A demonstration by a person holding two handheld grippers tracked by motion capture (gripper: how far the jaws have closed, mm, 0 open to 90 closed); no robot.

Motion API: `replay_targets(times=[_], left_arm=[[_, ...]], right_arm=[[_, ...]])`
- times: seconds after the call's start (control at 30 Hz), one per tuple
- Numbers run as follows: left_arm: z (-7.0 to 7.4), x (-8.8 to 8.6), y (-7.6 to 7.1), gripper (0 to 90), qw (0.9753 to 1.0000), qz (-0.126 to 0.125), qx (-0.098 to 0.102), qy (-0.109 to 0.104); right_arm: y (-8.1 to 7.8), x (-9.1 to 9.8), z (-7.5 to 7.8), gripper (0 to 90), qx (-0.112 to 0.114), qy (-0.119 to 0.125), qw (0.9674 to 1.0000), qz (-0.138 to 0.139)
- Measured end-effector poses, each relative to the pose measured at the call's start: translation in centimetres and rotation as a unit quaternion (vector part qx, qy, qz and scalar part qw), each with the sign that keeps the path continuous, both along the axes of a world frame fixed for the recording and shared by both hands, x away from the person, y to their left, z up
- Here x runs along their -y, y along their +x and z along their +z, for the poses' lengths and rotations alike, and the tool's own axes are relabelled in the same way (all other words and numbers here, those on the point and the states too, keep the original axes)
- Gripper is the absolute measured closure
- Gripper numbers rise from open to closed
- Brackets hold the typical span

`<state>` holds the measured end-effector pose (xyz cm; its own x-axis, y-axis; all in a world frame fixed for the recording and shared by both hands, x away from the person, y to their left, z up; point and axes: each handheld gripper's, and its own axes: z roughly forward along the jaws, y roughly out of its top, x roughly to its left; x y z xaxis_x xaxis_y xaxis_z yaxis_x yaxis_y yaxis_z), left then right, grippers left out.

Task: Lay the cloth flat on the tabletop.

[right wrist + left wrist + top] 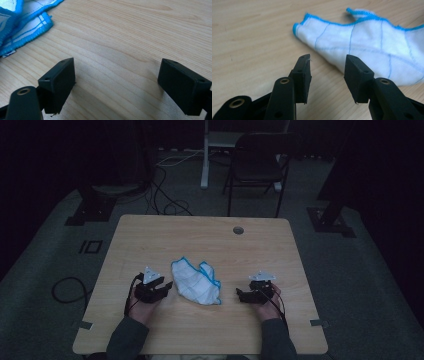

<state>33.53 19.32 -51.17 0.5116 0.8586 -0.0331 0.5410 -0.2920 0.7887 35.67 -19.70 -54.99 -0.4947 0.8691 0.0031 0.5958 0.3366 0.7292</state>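
the worktop (150,240) is a pale wood slab with rounded corners and a small round grommet (238,230) near its far edge; past it stand a dark folding chair (257,165) and loose cables on the floor. a white cloth (196,282) with bright blue stitched edging and thin blue grid lines lies crumpled at the middle of the worktop, a little toward the near edge, bunched rather than flat, one corner flipped up on its far side.

the left tool (166,285) rests on the worktop just beside the cloth's left edge. in the left gripper view (327,68) its jaws stand fairly wide, with nothing between them; the cloth's near edge (362,47) lies just ahead of the tips, not yet touched.

the right tool (241,294) sits near the cloth's right corner, toward the near right part of the worktop. the right gripper view (116,80) shows its jaws spread wide over bare wood, the cloth's blue hem (27,32) off to one side and apart from them.

this looks like the approach before a first grasp, probably to spread or fold the cloth. the next move calls for the left tool to ease forward until the hem sits between the pads, low enough to catch a thin layer, then close; the right tool would need to swing toward the hem.
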Motion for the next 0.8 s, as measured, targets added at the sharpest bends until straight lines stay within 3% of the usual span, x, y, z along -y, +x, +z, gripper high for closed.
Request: replay_targets(times=[0.37, 0.8], left_arm=[[1.9, 1.8, 0.8, 56.8, 0.9997, -0.023, 0.009, -0.001], [2.4, 4.8, 2.2, 56.3, 0.9986, -0.052, 0.010, 0.006]], right_arm=[[0.0, 0.0, 0.0, 14.7, 0.000, 0.000, 1.0000, 0.000], [0.0, 0.0, 0.0, 14.6, 0.000, 0.000, 1.0000, 0.000]])
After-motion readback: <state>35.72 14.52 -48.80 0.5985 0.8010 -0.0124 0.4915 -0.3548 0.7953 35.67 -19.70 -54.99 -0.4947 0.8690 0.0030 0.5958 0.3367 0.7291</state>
